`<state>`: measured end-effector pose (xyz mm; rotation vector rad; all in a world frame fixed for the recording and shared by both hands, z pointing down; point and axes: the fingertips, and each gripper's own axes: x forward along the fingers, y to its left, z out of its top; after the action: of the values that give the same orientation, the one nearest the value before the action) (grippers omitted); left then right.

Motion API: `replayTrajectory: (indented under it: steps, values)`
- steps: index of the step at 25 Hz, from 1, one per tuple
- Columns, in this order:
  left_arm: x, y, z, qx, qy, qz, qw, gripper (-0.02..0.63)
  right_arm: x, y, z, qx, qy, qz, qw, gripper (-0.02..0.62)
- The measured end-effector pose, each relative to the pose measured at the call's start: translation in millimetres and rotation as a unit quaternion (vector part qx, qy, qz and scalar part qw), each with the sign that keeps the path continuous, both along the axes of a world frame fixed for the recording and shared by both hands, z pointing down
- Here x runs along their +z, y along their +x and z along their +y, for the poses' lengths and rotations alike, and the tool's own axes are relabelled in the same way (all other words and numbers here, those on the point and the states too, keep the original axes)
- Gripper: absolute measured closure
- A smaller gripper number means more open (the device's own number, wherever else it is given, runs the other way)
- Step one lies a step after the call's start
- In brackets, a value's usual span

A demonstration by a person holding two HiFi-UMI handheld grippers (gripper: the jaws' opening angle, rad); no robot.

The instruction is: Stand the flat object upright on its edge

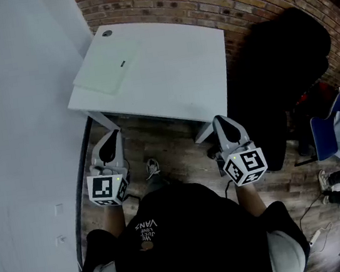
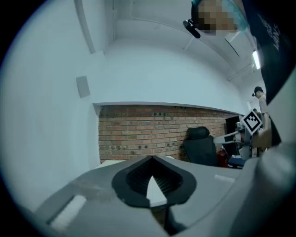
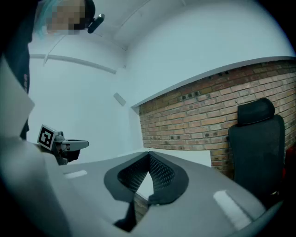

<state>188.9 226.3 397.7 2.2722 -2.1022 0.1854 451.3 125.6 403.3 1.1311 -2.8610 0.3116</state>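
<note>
White slab [image 1: 108,68]: lies flat on the left part of the table [image 1: 179,67], toward the far side; its long axis seems to follow the table's left edge.
Left tongs [image 1: 111,138]: closed, empty, held low short of the table's near edge, tips aimed forward. The slab lies almost straight ahead, so this hand is the nearer.
Right tongs [image 1: 222,124]: closed, empty, level with the left pair, below the near right corner; the slab lies ahead and well to the left.
Black chair [image 1: 287,70]: right of the table.

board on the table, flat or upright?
Flat. The board lies with its broad face on the table, near the left edge.
</note>
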Motion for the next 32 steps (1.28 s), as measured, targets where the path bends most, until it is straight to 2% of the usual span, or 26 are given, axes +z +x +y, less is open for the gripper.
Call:
replayTrajectory:
  steps: [7,12,18,23,27,32]
  values:
    - [0.4,-3.5,5.6,-0.010,-0.001,0.000,1.0000,0.607,1.4,-2.9,2.5,-0.008,0.000,-0.002,1.000,0.597]
    - [-0.2,-3.4,10.6,-0.018,0.006,0.004,0.9998,0.607,-3.2,1.4,0.4,-0.004,0.003,-0.025,1.000,0.595]
    - [-5.3,-1.8,17.2,-0.031,0.016,0.009,0.9994,0.606,0.8,-5.8,8.2,-0.032,0.001,-0.017,0.999,0.595]
    - [-4.4,-20.5,17.8,-0.044,0.024,0.023,0.9985,0.607,-1.5,-25.4,8.7,-0.045,0.003,-0.015,0.999,0.595]
    - [-4.4,-37.4,14.9,-0.049,0.035,0.054,0.9967,0.607,-2.1,-41.6,7.6,-0.047,0.003,-0.013,0.999,0.595]
    - [-4.3,-64.7,10.4,-0.043,0.024,0.035,0.9982,0.607,-1.4,-70.6,4.6,-0.045,0.001,-0.014,0.999,0.595]
